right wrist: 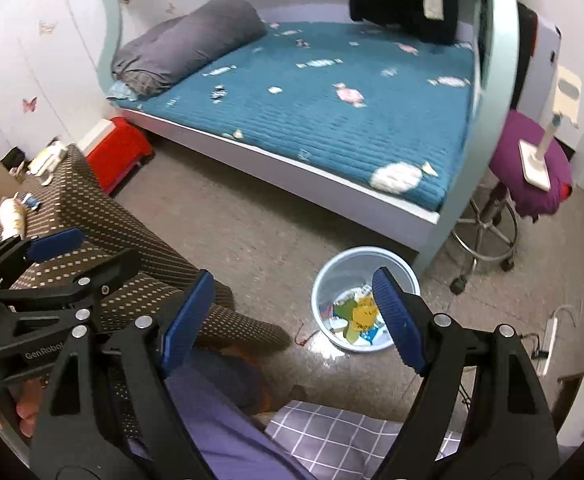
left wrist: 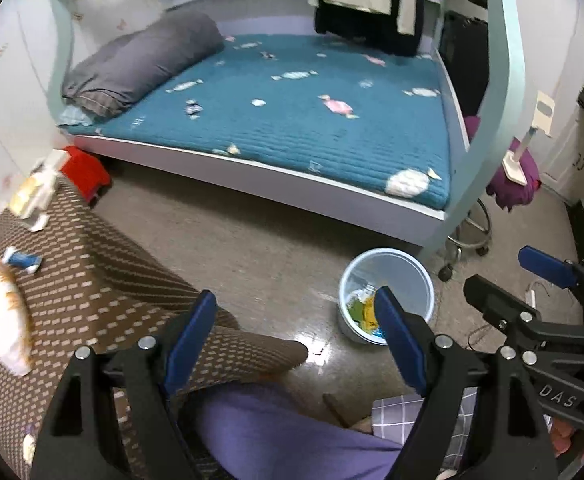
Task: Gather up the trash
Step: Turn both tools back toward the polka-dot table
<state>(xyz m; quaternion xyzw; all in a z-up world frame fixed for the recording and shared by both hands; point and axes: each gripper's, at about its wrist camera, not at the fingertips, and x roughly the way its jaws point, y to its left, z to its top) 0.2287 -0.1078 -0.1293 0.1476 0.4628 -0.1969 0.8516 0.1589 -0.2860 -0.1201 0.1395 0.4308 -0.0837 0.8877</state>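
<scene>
A pale blue bin (left wrist: 388, 272) stands on the floor by the bed corner with several colourful wrappers (left wrist: 366, 310) inside; it also shows in the right wrist view (right wrist: 366, 264). My left gripper (left wrist: 296, 320) is open and empty above the floor, left of the bin. My right gripper (right wrist: 292, 300) is open and empty, just left of the bin. A white and orange packet (left wrist: 4, 312) and a small blue wrapper (left wrist: 22, 259) lie on the brown dotted tablecloth (left wrist: 92, 280). The packet (right wrist: 12, 216) shows far left in the right wrist view.
A bed with a teal candy-print mattress (left wrist: 292, 120) and grey pillow (left wrist: 140, 60) fills the back. A red box (right wrist: 120, 152) sits by the wall. A purple stool (right wrist: 528, 168) with a white stand is at right. A power strip (right wrist: 548, 340) lies on the floor.
</scene>
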